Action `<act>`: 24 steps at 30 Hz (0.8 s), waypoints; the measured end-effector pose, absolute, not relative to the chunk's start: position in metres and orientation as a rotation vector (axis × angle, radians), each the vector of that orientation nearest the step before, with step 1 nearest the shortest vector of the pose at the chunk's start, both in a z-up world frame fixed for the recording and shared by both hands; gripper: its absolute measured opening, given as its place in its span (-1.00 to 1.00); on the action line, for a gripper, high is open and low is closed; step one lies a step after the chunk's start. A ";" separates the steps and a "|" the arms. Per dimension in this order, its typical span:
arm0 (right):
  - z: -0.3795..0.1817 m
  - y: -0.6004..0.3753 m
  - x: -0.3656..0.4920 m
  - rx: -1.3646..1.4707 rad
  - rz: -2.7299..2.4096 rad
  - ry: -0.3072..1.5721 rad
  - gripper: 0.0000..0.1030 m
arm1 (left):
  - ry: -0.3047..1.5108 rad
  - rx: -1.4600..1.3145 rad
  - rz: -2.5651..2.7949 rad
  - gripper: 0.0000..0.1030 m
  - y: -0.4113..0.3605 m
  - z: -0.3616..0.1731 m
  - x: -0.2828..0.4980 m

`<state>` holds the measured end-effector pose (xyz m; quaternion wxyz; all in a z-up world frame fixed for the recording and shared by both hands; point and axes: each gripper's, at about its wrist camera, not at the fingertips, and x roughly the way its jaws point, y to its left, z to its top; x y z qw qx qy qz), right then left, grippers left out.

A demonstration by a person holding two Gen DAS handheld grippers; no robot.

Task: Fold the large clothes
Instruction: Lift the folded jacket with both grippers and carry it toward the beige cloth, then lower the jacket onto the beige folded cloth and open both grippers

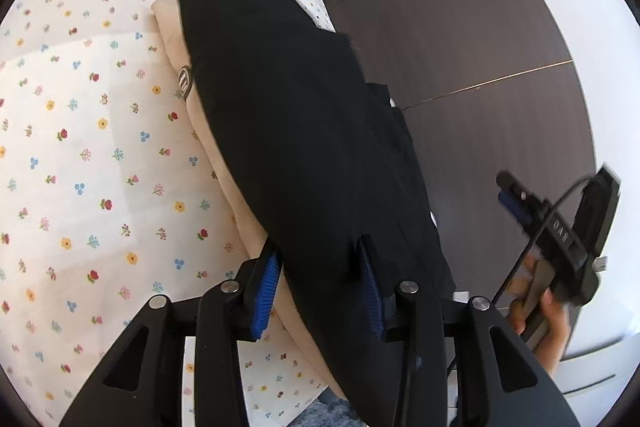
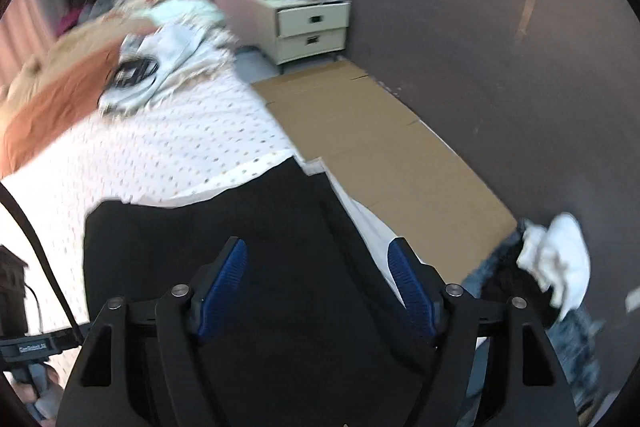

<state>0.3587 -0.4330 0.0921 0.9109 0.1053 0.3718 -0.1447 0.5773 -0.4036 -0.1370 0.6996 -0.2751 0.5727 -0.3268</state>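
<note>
- Black garment (image 1: 304, 131): laid on the floral bedsheet (image 1: 92, 147) at its floor-side edge, over a cream folded item (image 1: 224, 163); near end lies between the parted jaws of the left gripper (image 1: 320, 291).
- Right gripper (image 2: 316, 291): jaws spread above the garment, nothing pinched.
- Look: flat, long, smooth, dark.
- Left jaws: released; pad contact cannot be told.
- Right view blurred.

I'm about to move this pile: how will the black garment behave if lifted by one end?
The black garment is probably floppy: it drapes over the cream garment and the bed's edge. Being folded, it would likely unfold and sag.
</note>
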 end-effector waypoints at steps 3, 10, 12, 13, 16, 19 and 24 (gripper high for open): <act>0.092 -0.434 0.313 0.293 -0.317 0.716 0.39 | 1.256 -0.616 -0.743 -0.22 -0.395 -0.134 0.576; 0.038 -0.461 0.195 0.491 -0.301 0.663 0.39 | 1.211 -0.576 -0.739 -0.22 -0.372 -0.120 0.574; 0.023 -0.477 0.183 0.559 -0.291 0.669 0.39 | 1.208 -0.559 -0.746 -0.22 -0.367 -0.121 0.583; 0.014 -0.480 0.174 0.597 -0.288 0.667 0.39 | 1.204 -0.545 -0.748 -0.22 -0.368 -0.119 0.581; -0.004 -0.493 0.168 0.665 -0.302 0.670 0.39 | 1.202 -0.512 -0.761 -0.22 -0.368 -0.119 0.577; -0.019 -0.502 0.172 0.715 -0.308 0.699 0.39 | 1.220 -0.493 -0.783 -0.22 -0.383 -0.121 0.578; -0.023 -0.515 0.182 0.773 -0.255 0.682 -0.76 | 1.218 -0.447 -0.794 -0.22 -0.394 -0.121 0.569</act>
